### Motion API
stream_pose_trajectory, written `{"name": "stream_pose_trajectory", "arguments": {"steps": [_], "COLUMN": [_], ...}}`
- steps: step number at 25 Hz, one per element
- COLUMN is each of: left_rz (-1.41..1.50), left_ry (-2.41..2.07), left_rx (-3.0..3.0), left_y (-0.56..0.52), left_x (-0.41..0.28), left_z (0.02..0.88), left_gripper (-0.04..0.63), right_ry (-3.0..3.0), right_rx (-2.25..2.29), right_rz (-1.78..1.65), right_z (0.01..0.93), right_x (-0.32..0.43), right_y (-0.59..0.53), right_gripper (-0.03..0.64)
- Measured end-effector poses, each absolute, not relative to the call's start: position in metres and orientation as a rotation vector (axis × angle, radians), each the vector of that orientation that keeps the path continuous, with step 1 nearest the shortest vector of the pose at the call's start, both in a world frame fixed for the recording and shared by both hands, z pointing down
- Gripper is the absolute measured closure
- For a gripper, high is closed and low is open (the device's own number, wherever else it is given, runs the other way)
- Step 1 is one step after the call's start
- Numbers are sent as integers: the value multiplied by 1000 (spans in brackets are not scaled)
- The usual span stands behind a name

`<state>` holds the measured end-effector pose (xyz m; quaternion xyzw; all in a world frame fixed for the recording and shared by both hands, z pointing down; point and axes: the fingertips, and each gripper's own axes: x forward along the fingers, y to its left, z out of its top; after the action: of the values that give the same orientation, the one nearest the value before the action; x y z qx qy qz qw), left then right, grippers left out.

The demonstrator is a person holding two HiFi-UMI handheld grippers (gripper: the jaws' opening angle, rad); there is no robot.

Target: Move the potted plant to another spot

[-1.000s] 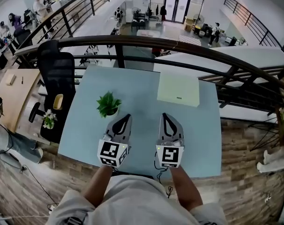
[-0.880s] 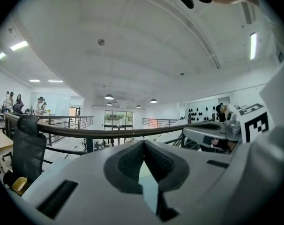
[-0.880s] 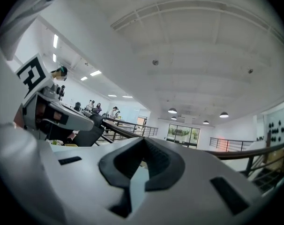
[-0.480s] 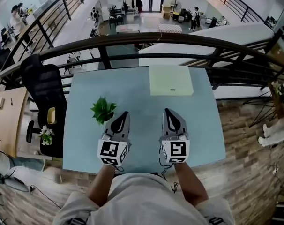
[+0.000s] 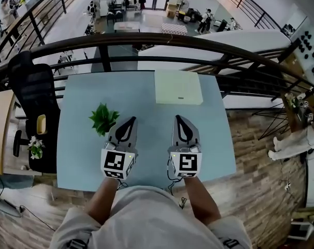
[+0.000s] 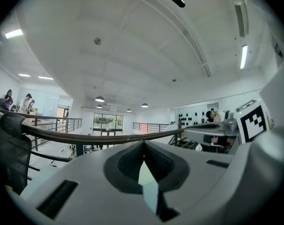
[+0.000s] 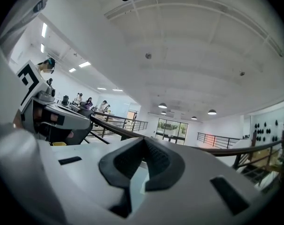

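Potted plant (image 5: 103, 119) stands upright on the pale blue table (image 5: 84, 154), in its left half. It is just beside the tip of the left gripper (image 5: 130, 120), on that gripper's left; whether the leaves brush the gripper cannot be told.

The left gripper's jaws are together with nothing between them. It is held level over the table, pointing away from the person toward the dark railing (image 5: 146, 38).

The right gripper (image 5: 179, 118) has its jaws pressed together too and is empty. It runs roughly parallel to the left one and is apart from the plant.

A flat cream box (image 5: 179, 87) lies at the table's far edge, beyond the right gripper. A black office chair (image 5: 35, 90) stands off the table's left side, with a small flowering plant (image 5: 36, 147) beside it.
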<state>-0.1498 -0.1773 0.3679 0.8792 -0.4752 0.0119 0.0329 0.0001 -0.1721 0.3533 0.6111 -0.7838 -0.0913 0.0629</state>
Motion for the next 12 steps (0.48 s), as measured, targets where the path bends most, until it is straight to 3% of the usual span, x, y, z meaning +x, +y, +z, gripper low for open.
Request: {"name": "stream_pose_trajectory", "arguments": {"steps": [12], "left_rz": [15], "left_ry": [-1393], "left_rx": [2725], "left_y": [-169], "left_x": [-147], "left_z": [371], "left_gripper": [583], "right_ry": [-2330], "right_rx": [1876], "right_rz": [-230], "right_z": [358], "right_x": [4], "right_y": [-162], "right_gripper": [614]}}
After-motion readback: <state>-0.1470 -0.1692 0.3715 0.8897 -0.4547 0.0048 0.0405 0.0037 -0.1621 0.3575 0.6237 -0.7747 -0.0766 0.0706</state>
